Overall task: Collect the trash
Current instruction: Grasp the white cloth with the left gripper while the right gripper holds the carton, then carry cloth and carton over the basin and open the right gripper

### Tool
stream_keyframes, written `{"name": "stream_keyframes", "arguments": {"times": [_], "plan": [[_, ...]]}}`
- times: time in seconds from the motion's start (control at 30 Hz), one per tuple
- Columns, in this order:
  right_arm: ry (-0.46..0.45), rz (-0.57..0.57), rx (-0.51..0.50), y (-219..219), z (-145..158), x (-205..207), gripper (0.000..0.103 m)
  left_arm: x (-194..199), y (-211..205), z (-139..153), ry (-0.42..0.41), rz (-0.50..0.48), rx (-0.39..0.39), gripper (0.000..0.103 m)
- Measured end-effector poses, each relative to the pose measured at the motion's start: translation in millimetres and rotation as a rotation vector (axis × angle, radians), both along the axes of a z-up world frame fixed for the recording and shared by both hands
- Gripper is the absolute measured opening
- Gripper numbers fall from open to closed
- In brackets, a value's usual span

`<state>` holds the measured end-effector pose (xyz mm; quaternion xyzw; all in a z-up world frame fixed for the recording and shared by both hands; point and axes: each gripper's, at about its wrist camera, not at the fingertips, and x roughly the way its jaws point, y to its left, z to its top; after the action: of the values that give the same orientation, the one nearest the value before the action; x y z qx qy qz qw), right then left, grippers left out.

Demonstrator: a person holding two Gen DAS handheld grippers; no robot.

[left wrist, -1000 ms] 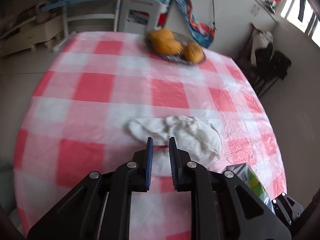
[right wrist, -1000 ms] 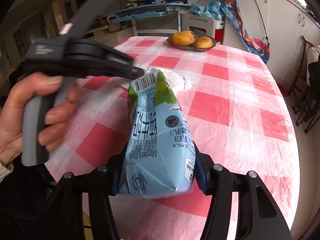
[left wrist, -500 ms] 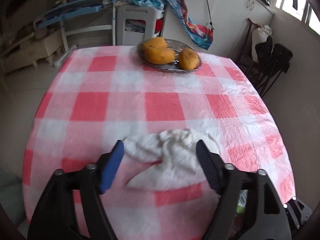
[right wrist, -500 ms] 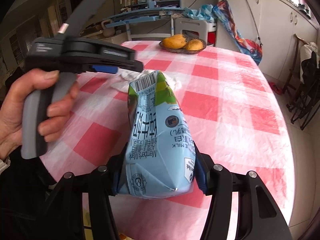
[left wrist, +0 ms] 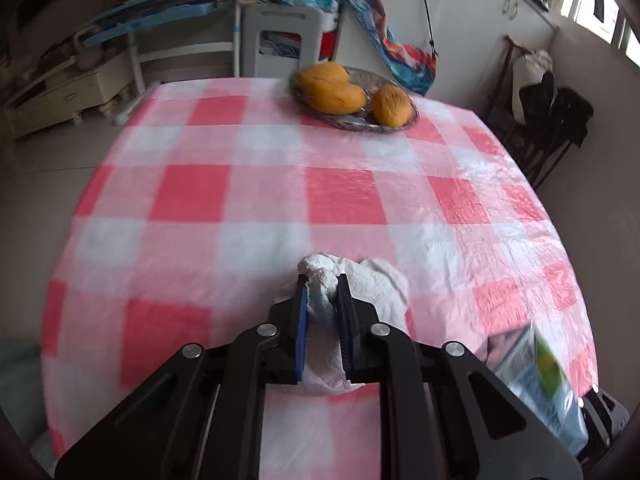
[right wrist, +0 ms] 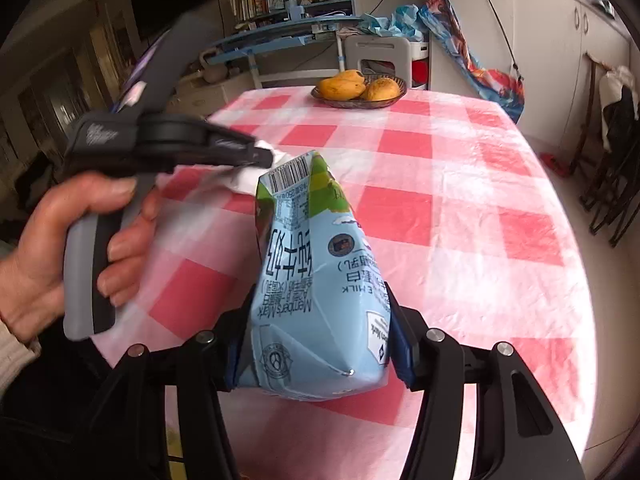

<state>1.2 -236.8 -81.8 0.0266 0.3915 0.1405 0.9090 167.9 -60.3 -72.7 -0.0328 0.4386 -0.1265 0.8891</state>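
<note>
A: What could have gone wrong there?

B: The left gripper (left wrist: 322,300) had pinched only a fold of the crumpled tissue (left wrist: 352,280) near the table's (left wrist: 240,200) near edge — soft paper could have torn or slipped out on the lift. The right gripper (right wrist: 316,344) was clamped on a squashed milk carton (right wrist: 316,280) held above that same edge; its creased sides might have let it slide.

A: And against the earlier frame?

B: The left jaws had just been closing; half a second before, they stood wide on either side of the tissue, and now the pads pressed on it. The carton's grip looked unchanged.
</note>
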Motion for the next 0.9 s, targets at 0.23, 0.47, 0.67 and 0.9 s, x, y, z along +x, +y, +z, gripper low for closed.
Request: {"name": "stream_keyframes", "arguments": {"times": [0.23,0.47,0.67,0.9], "plan": [[-0.055,0.038,0.131,2.3,14.2,-11.0,0.055,-63.6,41.0,16.2,-0.052,0.061,-0.047,0.013],[-0.124,0.106,0.155,21.5,27.7,-44.4,0.055,-128.0,58.9,30.5,-0.116,0.103,-0.029,0.013],[-0.144,0.157,0.120,34.7,32.9,-76.4,0.055,-168.2,58.4,39.2,-0.158,0.104,0.017,0.013],[-0.151,0.189,0.098,39.0,36.4,-106.3,0.055,-206.0,60.0,48.0,-0.186,0.097,0.043,0.013]]}}
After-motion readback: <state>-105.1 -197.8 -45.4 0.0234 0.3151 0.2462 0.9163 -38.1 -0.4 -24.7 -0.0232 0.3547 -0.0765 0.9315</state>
